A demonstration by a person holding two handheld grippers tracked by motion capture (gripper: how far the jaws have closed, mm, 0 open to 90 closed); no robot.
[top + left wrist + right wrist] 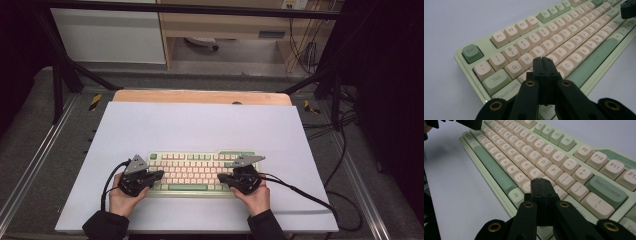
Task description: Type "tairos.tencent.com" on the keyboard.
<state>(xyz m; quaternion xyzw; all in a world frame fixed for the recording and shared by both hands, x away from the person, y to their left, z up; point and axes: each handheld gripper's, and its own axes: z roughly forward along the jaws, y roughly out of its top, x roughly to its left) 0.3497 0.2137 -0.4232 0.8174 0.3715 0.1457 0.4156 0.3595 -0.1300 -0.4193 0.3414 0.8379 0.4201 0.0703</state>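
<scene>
A green and cream keyboard [200, 172] lies on a white sheet [200, 130] that covers the table, near the sheet's near edge and about midway between left and right. The left gripper [159, 175] is over the keyboard's left end, held in the person's left hand [122, 197]. In the left gripper view its jaws are pressed together with nothing between them, the tips over the keys just below W and E. The right gripper [221, 177] is over the right end, held in the right hand [256, 197]. In the right gripper view its jaws are likewise closed and empty, the tips above the keys right of L. Whether either tip touches a key I cannot tell.
</scene>
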